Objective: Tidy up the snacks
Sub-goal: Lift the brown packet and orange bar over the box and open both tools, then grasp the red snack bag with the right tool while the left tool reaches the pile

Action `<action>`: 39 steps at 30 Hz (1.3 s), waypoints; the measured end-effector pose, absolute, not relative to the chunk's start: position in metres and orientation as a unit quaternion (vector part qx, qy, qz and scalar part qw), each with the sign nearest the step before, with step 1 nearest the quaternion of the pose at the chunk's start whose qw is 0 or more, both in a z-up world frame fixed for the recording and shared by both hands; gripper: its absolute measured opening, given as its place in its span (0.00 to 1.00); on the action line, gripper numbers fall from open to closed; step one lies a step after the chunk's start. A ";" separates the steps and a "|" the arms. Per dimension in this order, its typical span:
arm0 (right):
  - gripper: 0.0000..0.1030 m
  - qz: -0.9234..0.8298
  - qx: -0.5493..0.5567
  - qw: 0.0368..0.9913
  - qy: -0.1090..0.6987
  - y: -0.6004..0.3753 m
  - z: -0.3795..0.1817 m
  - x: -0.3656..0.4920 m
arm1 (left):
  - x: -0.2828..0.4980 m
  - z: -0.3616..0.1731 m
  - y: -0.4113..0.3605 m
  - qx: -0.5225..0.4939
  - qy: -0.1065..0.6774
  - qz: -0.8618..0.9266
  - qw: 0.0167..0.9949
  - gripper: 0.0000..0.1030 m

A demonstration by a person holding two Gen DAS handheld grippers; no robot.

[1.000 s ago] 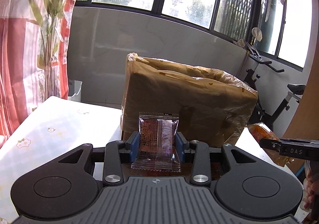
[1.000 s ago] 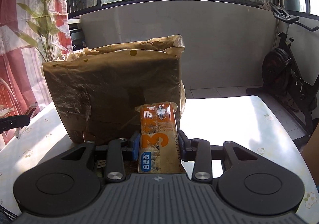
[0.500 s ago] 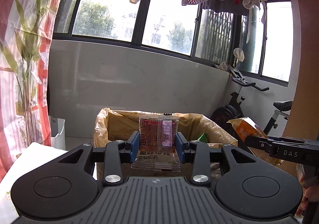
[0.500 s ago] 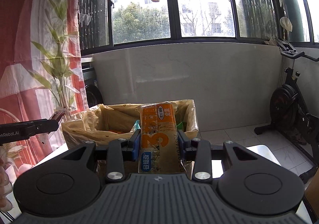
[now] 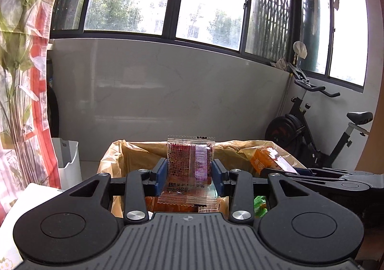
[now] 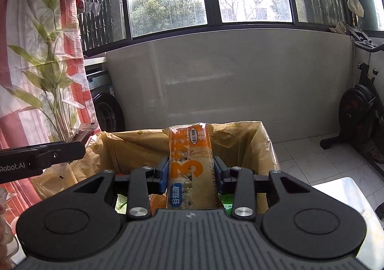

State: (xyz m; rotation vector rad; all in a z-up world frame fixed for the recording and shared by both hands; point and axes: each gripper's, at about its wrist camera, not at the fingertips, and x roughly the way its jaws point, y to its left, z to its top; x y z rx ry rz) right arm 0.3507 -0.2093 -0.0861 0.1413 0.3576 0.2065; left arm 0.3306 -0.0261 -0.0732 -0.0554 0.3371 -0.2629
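Two grippers hover above an open cardboard box (image 5: 134,152) lined with brown plastic. Right gripper (image 6: 190,169): jaws pinching an upright orange cereal bar (image 6: 189,164) over the box mouth. Left gripper (image 5: 189,174): jaws, which have just been opening slightly, flank a red-patterned clear sachet (image 5: 188,166), blue pads (image 5: 161,172) close beside its edges.

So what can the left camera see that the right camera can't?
Only the left: the white bin and the bike seat. Only the right: the washing machine and the big 3 on the orange packet. Both: the bag-lined box, the exercise bike, the red packet and the orange packet.
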 end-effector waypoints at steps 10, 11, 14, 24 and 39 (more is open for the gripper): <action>0.50 0.118 0.065 0.981 0.140 -0.211 -0.098 0.321 | 0.307 -0.080 -0.003 -0.054 0.164 -0.125 0.977 0.56; 0.50 0.122 0.078 0.981 0.130 -0.215 -0.098 0.312 | 0.301 -0.079 -0.001 -0.055 0.161 -0.125 0.977 0.56; 0.50 0.124 0.095 0.983 0.100 -0.225 -0.099 0.286 | 0.284 -0.078 0.002 -0.052 0.155 -0.121 0.979 0.56; 0.50 0.109 0.100 0.988 0.044 -0.245 -0.133 0.213 | 0.231 -0.103 0.031 -0.112 0.187 -0.110 0.970 0.55; 0.50 0.104 0.088 0.963 0.234 -0.238 -0.229 0.263 | 0.238 -0.161 0.022 -0.108 0.263 -0.089 0.955 0.48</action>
